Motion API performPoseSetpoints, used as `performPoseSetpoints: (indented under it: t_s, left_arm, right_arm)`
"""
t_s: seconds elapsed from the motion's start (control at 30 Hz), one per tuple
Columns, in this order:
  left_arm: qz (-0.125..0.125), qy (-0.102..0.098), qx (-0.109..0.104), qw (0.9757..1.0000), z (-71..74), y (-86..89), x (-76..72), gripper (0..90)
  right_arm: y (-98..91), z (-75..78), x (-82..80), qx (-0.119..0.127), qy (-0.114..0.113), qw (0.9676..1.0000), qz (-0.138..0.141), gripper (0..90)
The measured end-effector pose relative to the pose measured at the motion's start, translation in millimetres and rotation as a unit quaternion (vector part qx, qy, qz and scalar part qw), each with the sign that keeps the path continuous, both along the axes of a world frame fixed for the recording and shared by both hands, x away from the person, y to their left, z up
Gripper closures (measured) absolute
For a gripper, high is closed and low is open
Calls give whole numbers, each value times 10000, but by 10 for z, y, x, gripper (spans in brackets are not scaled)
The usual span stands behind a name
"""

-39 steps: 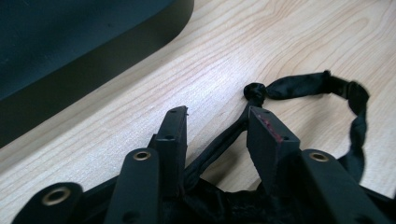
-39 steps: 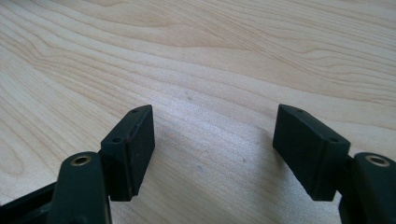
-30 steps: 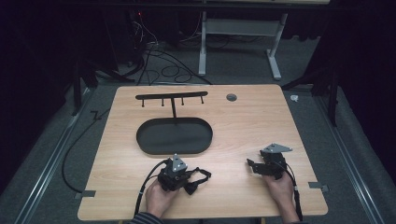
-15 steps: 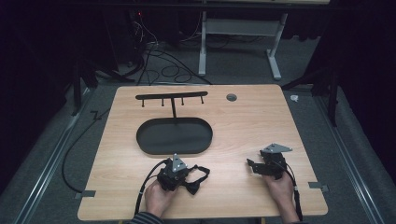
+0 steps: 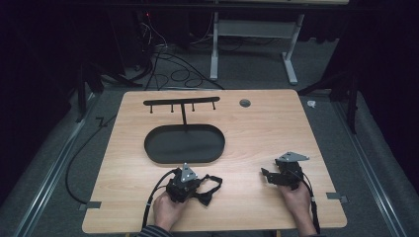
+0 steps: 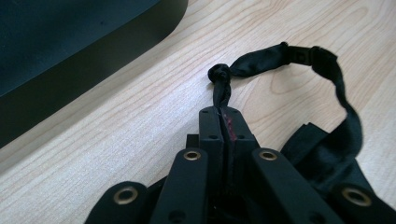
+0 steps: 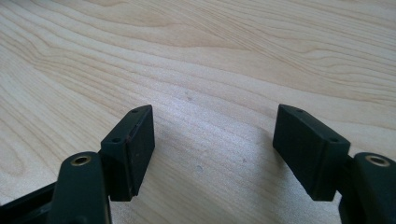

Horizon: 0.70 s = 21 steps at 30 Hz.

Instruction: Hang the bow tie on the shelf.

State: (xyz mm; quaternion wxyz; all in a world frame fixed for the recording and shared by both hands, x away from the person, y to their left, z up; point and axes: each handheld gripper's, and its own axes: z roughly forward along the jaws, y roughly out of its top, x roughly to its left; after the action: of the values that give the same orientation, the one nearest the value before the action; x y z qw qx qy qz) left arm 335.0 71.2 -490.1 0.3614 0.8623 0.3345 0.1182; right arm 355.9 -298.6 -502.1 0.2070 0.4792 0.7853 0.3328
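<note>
Dim room, grey carpet floor (image 5: 59,148). Light wooden table (image 5: 276,123). Cables (image 5: 163,59) trail on the floor beyond; white desk frame (image 5: 252,44) behind.

Words: none are showing anywhere.
Numbers: none are showing.
Labels and signs: nothing is readable on anything.

The near half of the table (image 5: 257,148) offers open wood between the left gripper (image 5: 205,190) and the right gripper (image 5: 267,175). Ahead of the left gripper, the black oval tray (image 5: 184,144) blocks a low pass; its rim lies just beyond the looped black strap (image 6: 299,60). Behind the tray, a T-shaped hook rack (image 5: 182,103) stands upright. The right side of the table is unobstructed up to the small grey grommet (image 5: 245,102).
</note>
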Motion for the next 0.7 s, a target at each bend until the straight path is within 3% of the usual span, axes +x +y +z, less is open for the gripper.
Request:
performPoseSetpoints:
  t_s: [0.7]
  left_arm:
    - [56, -154, -492, 9987, 269, 118, 1, 879]
  right_arm:
    - [-2, 0, 1, -5, -8, 10000, 11, 310]
